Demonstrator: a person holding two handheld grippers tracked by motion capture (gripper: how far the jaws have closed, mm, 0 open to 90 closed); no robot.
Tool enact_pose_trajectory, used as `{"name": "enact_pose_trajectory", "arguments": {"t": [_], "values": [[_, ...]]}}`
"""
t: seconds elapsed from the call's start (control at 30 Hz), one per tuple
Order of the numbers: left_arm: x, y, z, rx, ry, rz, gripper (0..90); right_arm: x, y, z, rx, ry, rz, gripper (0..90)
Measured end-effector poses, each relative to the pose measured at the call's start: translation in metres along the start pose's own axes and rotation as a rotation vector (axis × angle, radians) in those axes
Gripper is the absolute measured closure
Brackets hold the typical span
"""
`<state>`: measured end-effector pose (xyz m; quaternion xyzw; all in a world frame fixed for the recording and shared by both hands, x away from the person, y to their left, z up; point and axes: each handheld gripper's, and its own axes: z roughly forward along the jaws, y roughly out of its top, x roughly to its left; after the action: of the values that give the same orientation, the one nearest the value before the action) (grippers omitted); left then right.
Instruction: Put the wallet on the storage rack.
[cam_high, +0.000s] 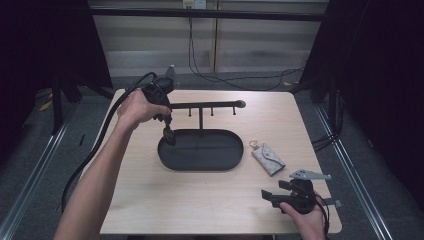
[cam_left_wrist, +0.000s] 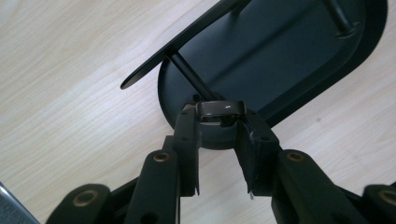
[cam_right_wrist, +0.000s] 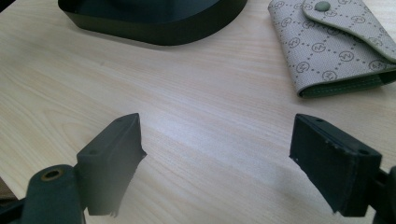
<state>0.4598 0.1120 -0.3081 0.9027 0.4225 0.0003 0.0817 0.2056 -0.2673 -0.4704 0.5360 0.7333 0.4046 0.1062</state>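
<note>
Nearest, the right gripper (cam_high: 270, 196) rests at the table's (cam_high: 200, 205) front edge, jaws spread wide and empty. One patterned key pouch (cam_high: 268, 159) lies just beyond. Farther on stands one black oval tray (cam_high: 200, 150) with a T-bar stand (cam_high: 202, 105) bearing three small pegs. Over the tray's left end, the left gripper (cam_left_wrist: 219, 114) pinches one dark ring (cam_left_wrist: 219, 108). Lower it steadily, tips level, and release only once the ring sits inside the rim.
</note>
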Motion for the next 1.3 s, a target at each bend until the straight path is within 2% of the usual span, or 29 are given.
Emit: {"name": "enact_pose_trajectory", "arguments": {"t": [0.1, 0.17, 0.33, 0.4, 0.47, 0.53, 0.63, 0.73, 0.8, 0.87, 0.97, 1.03, 1.2, 1.3], "values": [[0.0, 0.001, 0.002, -0.009, 0.005, -0.012, 70.5, 0.0, 0.0, 0.0, 0.002, -0.001, 0.001, 16.9], [-0.001, 0.001, 0.003, -0.02, 0.026, -0.023, 70.5, 0.0, 0.0, 0.0, -0.003, -0.001, -0.003, 16.9], [0.0, -0.002, 0.005, -0.052, 0.024, -0.038, 68.9, 0.001, 0.0, -0.001, -0.003, -0.002, -0.002, 16.9], [0.002, -0.004, 0.005, -0.074, 0.026, -0.051, 60.3, 0.001, 0.0, -0.001, 0.0, -0.004, -0.001, 16.9], [0.004, -0.007, 0.005, -0.087, -0.003, -0.053, 53.3, 0.001, 0.0, -0.001, 0.0, -0.004, -0.002, 16.9], [0.005, -0.009, 0.004, -0.107, -0.008, -0.056, 42.7, 0.001, 0.0, 0.0, 0.0, -0.005, -0.003, 16.9], [0.006, -0.014, 0.002, -0.131, -0.036, -0.057, 38.5, 0.002, 0.0, -0.001, 0.001, -0.005, -0.002, 16.9], [0.009, -0.019, 0.0, -0.148, -0.045, -0.059, 33.5, 0.002, 0.0, -0.001, 0.001, -0.006, -0.002, 16.9], [0.01, -0.023, -0.002, -0.175, -0.037, -0.065, 28.7, 0.002, 0.0, -0.001, 0.001, -0.006, -0.003, 16.9], [0.012, -0.028, -0.002, -0.204, -0.055, -0.067, 24.3, 0.002, 0.0, -0.001, 0.002, -0.007, -0.002, 16.9], [0.014, -0.038, -0.001, -0.252, -0.058, -0.069, 21.7, 0.001, 0.0, 0.0, 0.004, -0.008, -0.003, 16.9], [0.017, -0.046, 0.001, -0.277, -0.077, -0.054, 17.7, 0.002, 0.0, 0.0, 0.005, -0.011, -0.003, 16.9], [0.025, -0.067, 0.008, -0.351, -0.137, -0.071, 18.8, 0.002, 0.0, 0.001, 0.006, -0.011, -0.007, 16.9], [0.027, -0.078, 0.011, -0.357, -0.124, -0.052, 17.7, 0.002, 0.0, 0.002, 0.013, -0.007, -0.007, 16.9]]}}
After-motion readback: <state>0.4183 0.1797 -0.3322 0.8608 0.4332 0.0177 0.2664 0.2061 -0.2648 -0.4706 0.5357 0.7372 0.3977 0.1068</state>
